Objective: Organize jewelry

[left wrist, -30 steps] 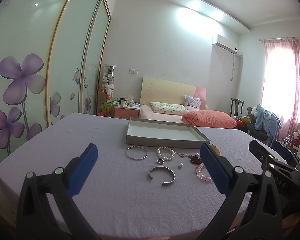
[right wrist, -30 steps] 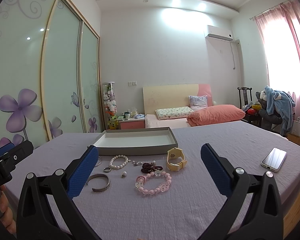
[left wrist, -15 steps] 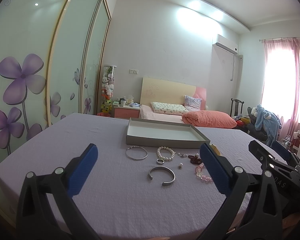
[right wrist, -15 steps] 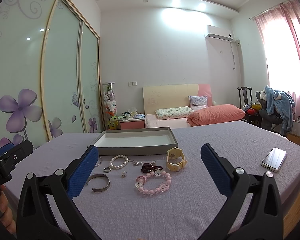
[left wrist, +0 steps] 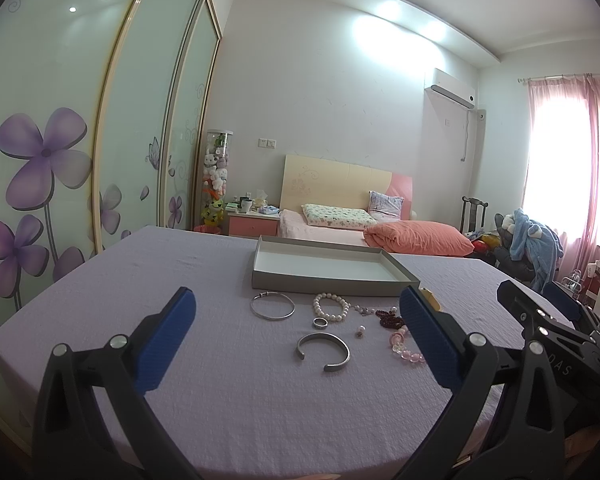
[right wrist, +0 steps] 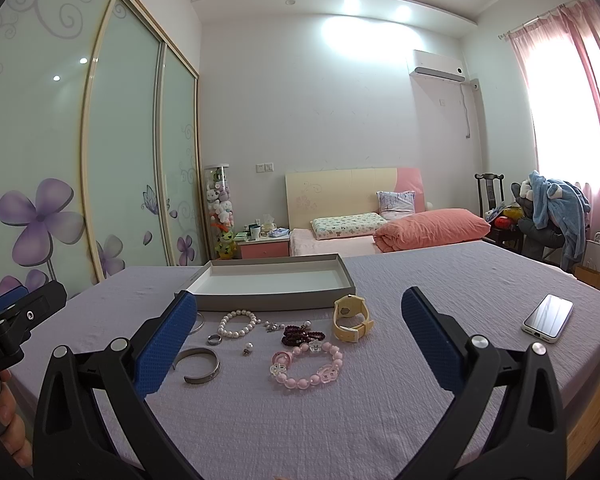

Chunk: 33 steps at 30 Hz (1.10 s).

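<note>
Jewelry lies on a lilac tablecloth in front of an empty grey tray point(left wrist: 324, 280) point(right wrist: 268, 300). There is a thin silver bangle point(left wrist: 272, 307), a pearl bracelet point(left wrist: 331, 307) point(right wrist: 237, 323), a silver ring point(left wrist: 320, 322) point(right wrist: 214, 339), an open silver cuff point(left wrist: 324, 351) point(right wrist: 200, 365), a small earring point(right wrist: 247, 348), dark red beads point(right wrist: 302, 335), a pink bead bracelet point(right wrist: 306, 365) and a yellow watch point(right wrist: 352, 317). My left gripper point(left wrist: 298, 342) is open and empty, short of the cuff. My right gripper point(right wrist: 300, 340) is open and empty, short of the pink bracelet.
A phone point(right wrist: 548, 315) lies on the table at the right. The other gripper shows at the right edge of the left wrist view point(left wrist: 552, 332) and at the left edge of the right wrist view point(right wrist: 16, 320). A bed point(right wrist: 380, 232) stands behind the table.
</note>
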Each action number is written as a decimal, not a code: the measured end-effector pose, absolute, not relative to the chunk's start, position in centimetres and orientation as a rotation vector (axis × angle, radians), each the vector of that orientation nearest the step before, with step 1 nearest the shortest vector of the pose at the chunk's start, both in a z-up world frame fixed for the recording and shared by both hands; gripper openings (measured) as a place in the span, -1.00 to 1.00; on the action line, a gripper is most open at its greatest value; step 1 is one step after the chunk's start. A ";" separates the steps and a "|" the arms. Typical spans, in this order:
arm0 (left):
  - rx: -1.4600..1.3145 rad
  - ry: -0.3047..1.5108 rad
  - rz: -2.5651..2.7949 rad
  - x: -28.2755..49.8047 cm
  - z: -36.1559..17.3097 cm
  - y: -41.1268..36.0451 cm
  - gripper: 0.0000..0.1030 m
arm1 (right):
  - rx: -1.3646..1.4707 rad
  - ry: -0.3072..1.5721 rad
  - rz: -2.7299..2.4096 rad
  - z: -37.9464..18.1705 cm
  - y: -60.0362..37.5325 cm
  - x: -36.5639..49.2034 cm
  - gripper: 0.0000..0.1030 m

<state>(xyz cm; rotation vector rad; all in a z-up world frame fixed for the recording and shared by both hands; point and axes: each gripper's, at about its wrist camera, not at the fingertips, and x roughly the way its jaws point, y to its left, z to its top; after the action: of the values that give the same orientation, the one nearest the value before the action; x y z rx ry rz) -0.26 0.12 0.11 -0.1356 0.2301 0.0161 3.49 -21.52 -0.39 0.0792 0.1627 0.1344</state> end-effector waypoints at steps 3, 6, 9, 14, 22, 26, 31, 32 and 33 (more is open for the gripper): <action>-0.136 0.230 0.017 -0.3 0.1 0.1 0.92 | 0.079 0.163 0.134 -0.4 -21.6 3.5 0.97; -0.136 0.230 0.016 -0.4 0.1 0.0 0.92 | 0.080 0.162 0.134 -0.3 -21.6 3.5 0.97; -0.136 0.230 0.018 -0.6 0.2 0.0 0.92 | 0.080 0.162 0.134 -0.5 -21.4 3.5 0.97; -0.134 0.230 0.017 -0.6 0.1 0.0 0.92 | 0.081 0.161 0.134 -0.5 -21.4 3.5 0.97; -0.131 0.230 0.025 -0.4 0.1 0.1 0.92 | 0.083 0.164 0.137 -0.6 -21.2 3.5 0.97; -0.130 0.232 0.024 -0.3 0.1 0.0 0.92 | 0.084 0.163 0.137 0.0 -21.8 3.8 0.97; -0.130 0.232 0.024 -0.3 0.1 0.0 0.92 | 0.084 0.164 0.137 0.0 -21.9 3.8 0.97; -0.130 0.232 0.024 -0.3 0.1 0.0 0.92 | 0.083 0.165 0.137 -0.1 -21.8 3.8 0.97; -0.130 0.233 0.024 -0.3 0.1 0.0 0.92 | 0.084 0.166 0.138 0.0 -21.9 3.9 0.97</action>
<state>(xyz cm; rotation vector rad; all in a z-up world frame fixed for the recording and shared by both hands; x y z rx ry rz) -0.27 0.00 0.11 -0.1305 0.2326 0.0240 3.90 -21.94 0.00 0.0840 0.1664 0.1376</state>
